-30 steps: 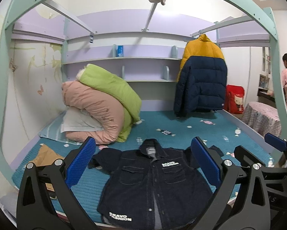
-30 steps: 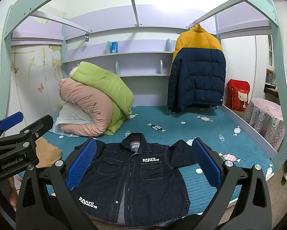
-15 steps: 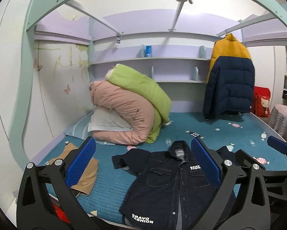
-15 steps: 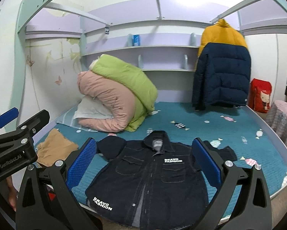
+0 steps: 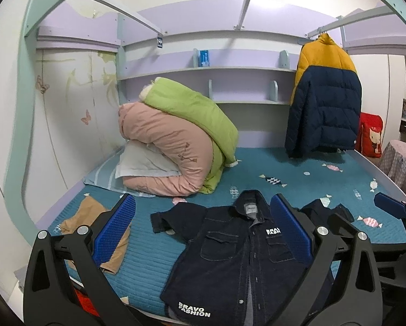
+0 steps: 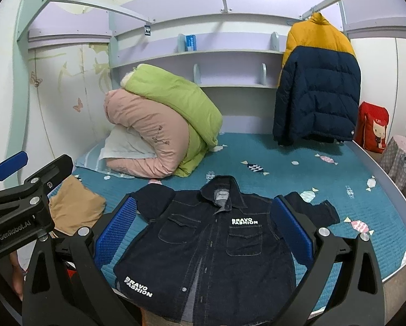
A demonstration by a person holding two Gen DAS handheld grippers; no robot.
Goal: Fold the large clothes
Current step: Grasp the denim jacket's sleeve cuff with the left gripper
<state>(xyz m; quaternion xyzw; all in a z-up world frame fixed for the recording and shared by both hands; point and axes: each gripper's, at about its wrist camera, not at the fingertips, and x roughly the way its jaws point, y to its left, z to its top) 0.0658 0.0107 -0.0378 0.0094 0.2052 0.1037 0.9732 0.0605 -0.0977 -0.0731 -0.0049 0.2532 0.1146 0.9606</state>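
A dark denim short-sleeved shirt with white "BRAVO FASHION" lettering lies face up and spread flat on the teal bed cover, collar away from me; it also shows in the right wrist view. My left gripper is open and empty, above the bed's near edge, left of the shirt's middle. My right gripper is open and empty, hovering over the shirt's lower half. The left gripper's body shows at the left of the right wrist view.
Rolled pink and green quilts on a pillow lie at the back left. A tan garment lies at the bed's near left corner. A yellow and navy puffer jacket hangs at the back right. A red bag stands beside it.
Both views have swung to the left and come a little closer to the bed. The tan garment is now in fuller view. The shirt has not moved. Both grippers stay open.
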